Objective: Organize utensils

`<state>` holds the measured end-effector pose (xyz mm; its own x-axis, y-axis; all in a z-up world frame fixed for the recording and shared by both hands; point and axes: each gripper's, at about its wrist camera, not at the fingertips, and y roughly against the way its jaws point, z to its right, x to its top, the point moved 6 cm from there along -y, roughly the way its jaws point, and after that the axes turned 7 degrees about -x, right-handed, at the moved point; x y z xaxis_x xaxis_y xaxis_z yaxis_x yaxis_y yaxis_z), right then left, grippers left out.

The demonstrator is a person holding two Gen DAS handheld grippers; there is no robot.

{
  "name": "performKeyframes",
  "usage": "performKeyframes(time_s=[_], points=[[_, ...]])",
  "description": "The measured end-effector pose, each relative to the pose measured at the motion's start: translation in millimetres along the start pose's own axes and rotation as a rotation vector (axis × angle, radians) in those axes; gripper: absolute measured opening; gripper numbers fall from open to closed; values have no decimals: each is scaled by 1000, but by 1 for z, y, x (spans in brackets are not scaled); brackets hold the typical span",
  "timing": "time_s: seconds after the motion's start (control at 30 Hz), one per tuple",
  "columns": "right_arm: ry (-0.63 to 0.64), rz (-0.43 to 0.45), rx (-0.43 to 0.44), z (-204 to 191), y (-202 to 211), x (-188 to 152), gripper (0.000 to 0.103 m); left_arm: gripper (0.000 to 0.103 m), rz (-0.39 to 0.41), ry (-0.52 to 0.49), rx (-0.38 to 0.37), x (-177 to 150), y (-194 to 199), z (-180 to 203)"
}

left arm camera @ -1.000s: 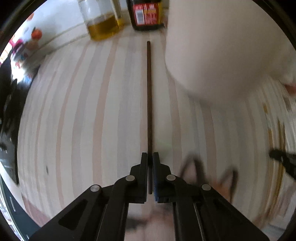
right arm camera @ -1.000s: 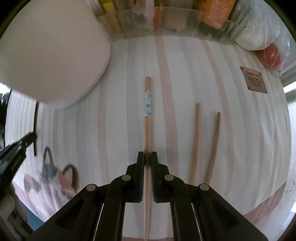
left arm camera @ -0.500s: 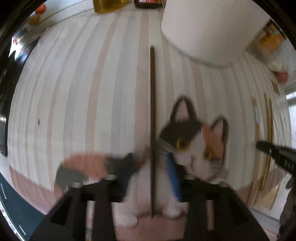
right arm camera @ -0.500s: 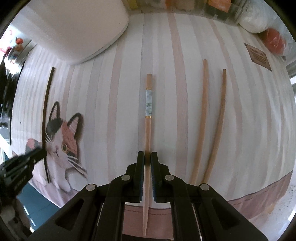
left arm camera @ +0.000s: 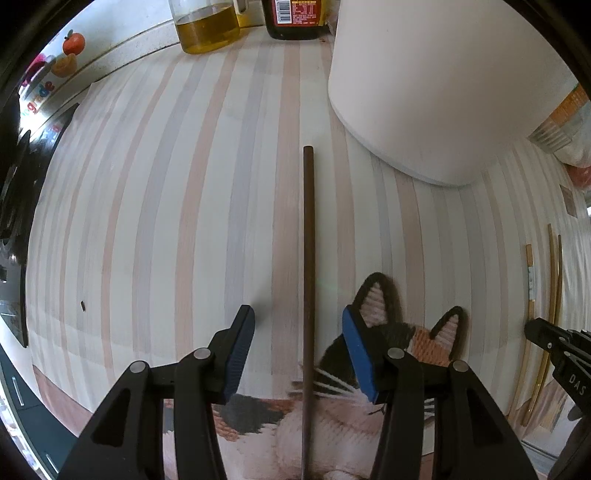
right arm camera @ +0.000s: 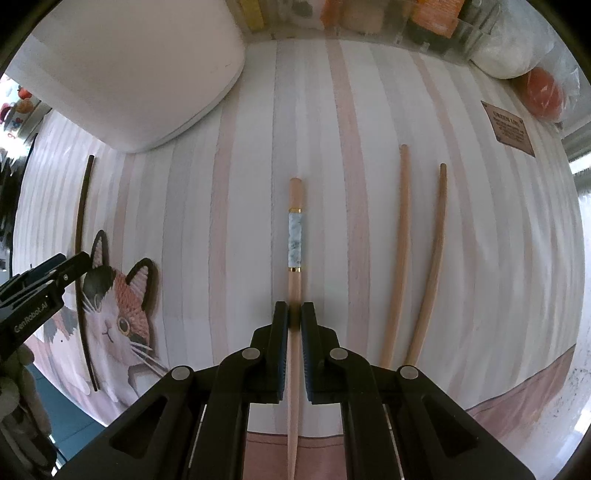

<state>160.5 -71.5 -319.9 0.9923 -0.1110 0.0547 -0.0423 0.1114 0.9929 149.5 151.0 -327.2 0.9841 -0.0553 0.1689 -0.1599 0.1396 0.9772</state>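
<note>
left wrist view looks straight down on a striped mat with a cat print at its near edge. the left gripper has its jaws spread, having just been opening, and a dark chopstick lies on the mat between them, touching neither blue pad. its far end stops just short of a big white container at upper right. an oil jar and a dark bottle stand along the far edge. at far right the right gripper shows only as a black tip, beside three pale sticks. right wrist view shows the right gripper pressed together on a pale chopstick with a marbled band, pinched below the band, its thin end running back under the tool. two plain wooden chopsticks lie side by side on the mat to its right, near each other but apart, untouched. the dark chopstick lies far left by the cat print, with the left gripper at the frame's edge over it. a brown label sits on the mat's far right corner.
</note>
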Motion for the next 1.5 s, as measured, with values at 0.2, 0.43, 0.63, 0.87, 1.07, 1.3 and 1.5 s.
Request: performKeyframes(time_s=[0.2,0.43,0.63,0.87,1.07,1.3,1.5], points=[[-12,0,-9,-1,1,2,8,46,-4,-6,1,24,-5,0],[-3,8,-34,4,4,14,8,35,18,-6,1,43,-1,1],[-26,42,-80,-12,0,14,7,4,21,-55,13,48,-2,22],[-112,86,38,-7,8,5,7,4,81,-62,-25,40,33,23],[-146,168,112,-6,35,1,6,4,142,-65,-64,36,75,20],[-134,273,168,-4,77,10,6,4,217,-62,-83,41,115,29],[-145,405,210,5,132,24,6,4,310,-69,-87,52,158,30]])
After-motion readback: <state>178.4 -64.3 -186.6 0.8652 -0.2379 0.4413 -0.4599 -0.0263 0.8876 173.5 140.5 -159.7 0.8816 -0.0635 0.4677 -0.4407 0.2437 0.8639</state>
